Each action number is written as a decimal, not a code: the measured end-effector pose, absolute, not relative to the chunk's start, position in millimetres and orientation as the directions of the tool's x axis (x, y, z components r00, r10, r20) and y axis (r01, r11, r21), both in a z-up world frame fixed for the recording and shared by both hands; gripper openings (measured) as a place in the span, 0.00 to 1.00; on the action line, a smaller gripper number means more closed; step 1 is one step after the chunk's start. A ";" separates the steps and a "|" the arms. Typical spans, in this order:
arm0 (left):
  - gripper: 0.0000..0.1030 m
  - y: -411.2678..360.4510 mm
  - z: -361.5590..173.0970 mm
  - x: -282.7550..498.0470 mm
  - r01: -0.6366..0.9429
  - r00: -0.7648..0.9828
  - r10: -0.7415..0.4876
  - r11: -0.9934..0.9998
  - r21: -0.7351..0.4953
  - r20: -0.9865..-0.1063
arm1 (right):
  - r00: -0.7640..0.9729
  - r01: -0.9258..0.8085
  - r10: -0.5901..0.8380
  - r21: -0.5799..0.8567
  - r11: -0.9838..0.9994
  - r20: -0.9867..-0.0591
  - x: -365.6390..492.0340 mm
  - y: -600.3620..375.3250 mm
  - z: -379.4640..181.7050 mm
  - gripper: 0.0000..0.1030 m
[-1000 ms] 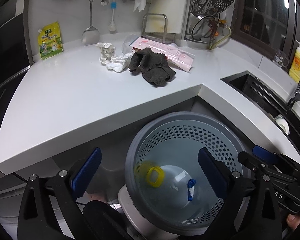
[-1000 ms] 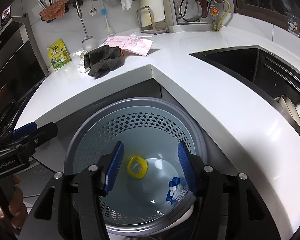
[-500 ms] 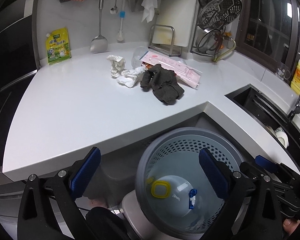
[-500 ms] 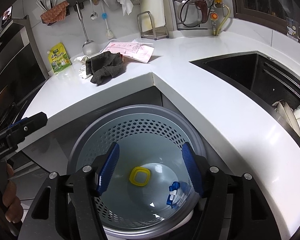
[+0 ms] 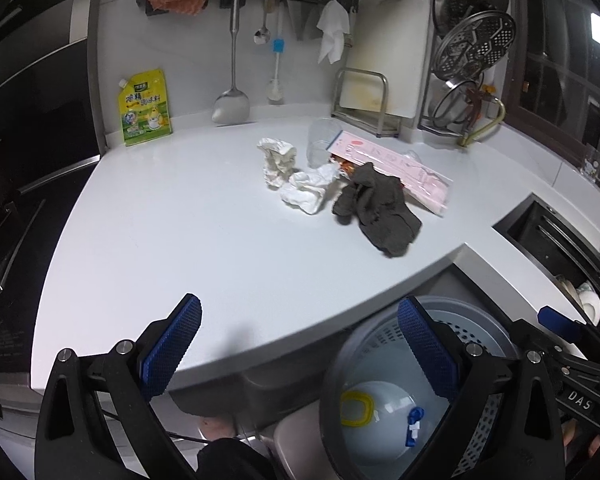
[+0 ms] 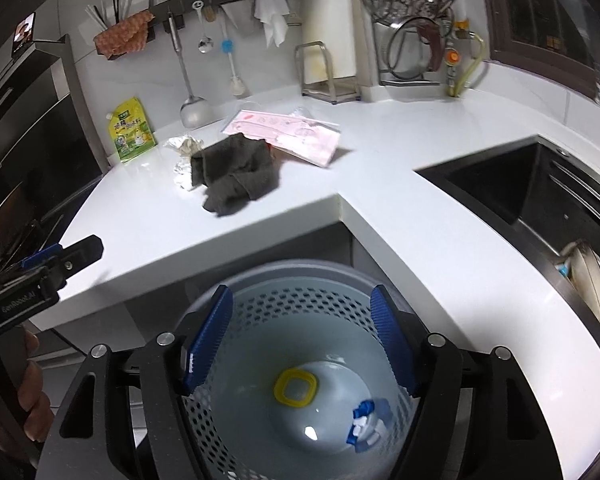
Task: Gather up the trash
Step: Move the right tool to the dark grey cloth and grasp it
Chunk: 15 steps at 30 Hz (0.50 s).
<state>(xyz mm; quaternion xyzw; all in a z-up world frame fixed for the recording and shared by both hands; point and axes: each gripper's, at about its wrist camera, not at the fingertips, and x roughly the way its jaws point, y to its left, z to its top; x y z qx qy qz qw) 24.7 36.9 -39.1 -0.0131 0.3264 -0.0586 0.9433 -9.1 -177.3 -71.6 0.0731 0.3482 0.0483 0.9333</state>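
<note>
Both grippers, left (image 5: 298, 354) and right (image 6: 300, 338), spread and empty, just widened on right; crumpled paper (image 5: 309, 191) on bench (image 5: 180, 232) light, soft, best pinched across bulk

right gripper (image 6: 300, 336), lower centre, jaws just opening, nothing between them, above perforated bin (image 6: 260, 280); yellow ring (image 6: 295, 389) and blue scrap (image 6: 366, 420) on bin floor.
</note>
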 end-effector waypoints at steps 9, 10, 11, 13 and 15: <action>0.94 53.7 -36.2 54.6 0.060 0.783 -0.080 0.997 -0.052 -0.617 | 0.758 -0.072 0.171 0.180 0.981 -0.629 35.7 -157.5 -64.0 0.67; 0.94 55.6 -35.9 57.9 0.059 0.784 -0.079 0.997 -0.053 -0.616 | 0.759 -0.077 0.175 0.181 0.980 -0.628 39.2 -155.3 -63.4 0.67; 0.94 57.0 -35.7 61.0 0.058 0.784 -0.078 0.997 -0.053 -0.616 | 0.758 -0.083 0.179 0.179 0.980 -0.627 45.6 -151.3 -62.4 0.68; 0.94 59.7 -36.1 68.6 0.052 0.782 -0.075 0.997 -0.055 -0.619 | 0.757 -0.093 0.184 0.175 0.980 -0.627 55.4 -144.8 -61.7 0.68; 0.94 62.0 -36.5 75.6 0.048 0.777 -0.075 0.997 -0.060 -0.625 | 0.754 -0.102 0.187 0.169 0.980 -0.630 65.9 -138.2 -61.5 0.69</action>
